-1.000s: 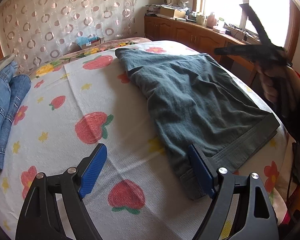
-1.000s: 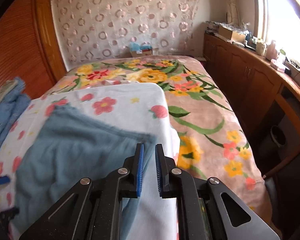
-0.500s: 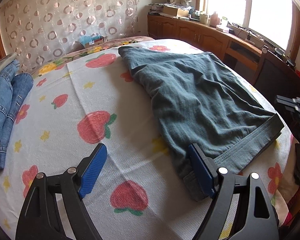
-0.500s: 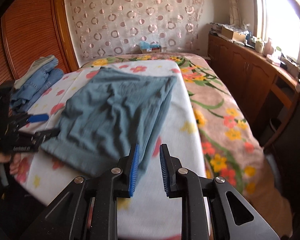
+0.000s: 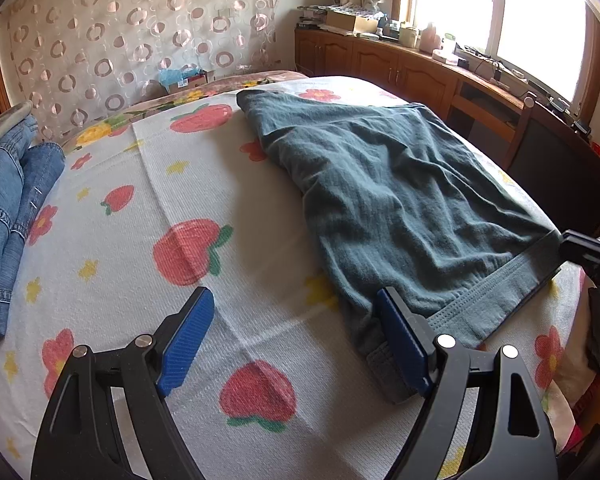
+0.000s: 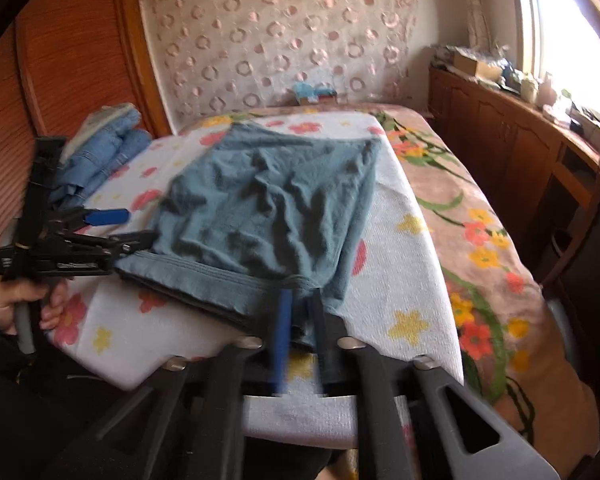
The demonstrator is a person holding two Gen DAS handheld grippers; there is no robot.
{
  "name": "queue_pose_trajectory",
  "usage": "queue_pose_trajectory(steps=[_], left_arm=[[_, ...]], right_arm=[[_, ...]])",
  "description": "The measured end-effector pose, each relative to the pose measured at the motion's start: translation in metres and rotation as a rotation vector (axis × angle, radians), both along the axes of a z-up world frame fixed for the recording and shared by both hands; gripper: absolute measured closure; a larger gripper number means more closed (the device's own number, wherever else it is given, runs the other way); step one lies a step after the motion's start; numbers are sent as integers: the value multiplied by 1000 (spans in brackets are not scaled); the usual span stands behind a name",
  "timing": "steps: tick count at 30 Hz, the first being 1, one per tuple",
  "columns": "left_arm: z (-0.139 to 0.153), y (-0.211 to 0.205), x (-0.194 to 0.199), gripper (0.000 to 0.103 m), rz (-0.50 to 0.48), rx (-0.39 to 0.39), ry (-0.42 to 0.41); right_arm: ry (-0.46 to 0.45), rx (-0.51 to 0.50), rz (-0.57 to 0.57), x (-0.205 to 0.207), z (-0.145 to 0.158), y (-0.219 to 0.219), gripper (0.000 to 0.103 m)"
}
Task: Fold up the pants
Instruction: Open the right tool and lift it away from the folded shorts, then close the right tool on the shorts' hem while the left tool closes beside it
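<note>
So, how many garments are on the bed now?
At least 2: the teal pants spread on the strawberry cover, and blue jeans piled at the left edge. A grey piece tops that pile; more may be hidden.

1. Daylight comes from the window [image 5: 540, 24], which is blown out to white in both views.
2. Left wrist view is sharp; the pants [image 5: 400, 200] show soft fold shadows.
3. Right wrist view is motion-blurred, worst at the near jaws.
4. Heavy fisheye bending, dark vignette corners.
</note>
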State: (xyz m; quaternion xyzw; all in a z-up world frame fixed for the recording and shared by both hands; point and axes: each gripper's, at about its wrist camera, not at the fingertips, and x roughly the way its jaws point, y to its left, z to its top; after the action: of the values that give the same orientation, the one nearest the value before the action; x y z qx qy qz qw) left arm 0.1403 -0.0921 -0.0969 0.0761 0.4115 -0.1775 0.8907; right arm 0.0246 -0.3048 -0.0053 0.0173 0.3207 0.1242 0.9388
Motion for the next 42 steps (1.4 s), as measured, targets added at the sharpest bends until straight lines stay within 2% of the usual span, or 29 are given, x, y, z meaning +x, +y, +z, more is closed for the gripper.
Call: queue_pose_trajectory(steps=[4,9,13,16,18,20,27,42], left_arm=[[-1,0,1,19,-2,0,1],[-1,1,1,19,-1,-1,1],[-1,1,1,19,-1,0,2],[-1,1,2,19,-2,-2,4],[-2,1,1,19,-2,-4,6],[-1,2,2,19,-2,-2,5],[-2,2,2,19,-2,-4,6],[2,5,-5,19,-17,-26,10]], right_arm=[[-39,-7,11,-15,12,0,98],[33,10,0,-10,-5,-2,98],[43,22,-15,-8,-5,-4,95],[21,29,-23,-7,3,-6,88],[15,33,-28,-4,4,-4,68],[20,30,-31,0,1,-1,63],[72,24,-37,16,-18,6,63],[60,32,-36,16,-21,4,61]])
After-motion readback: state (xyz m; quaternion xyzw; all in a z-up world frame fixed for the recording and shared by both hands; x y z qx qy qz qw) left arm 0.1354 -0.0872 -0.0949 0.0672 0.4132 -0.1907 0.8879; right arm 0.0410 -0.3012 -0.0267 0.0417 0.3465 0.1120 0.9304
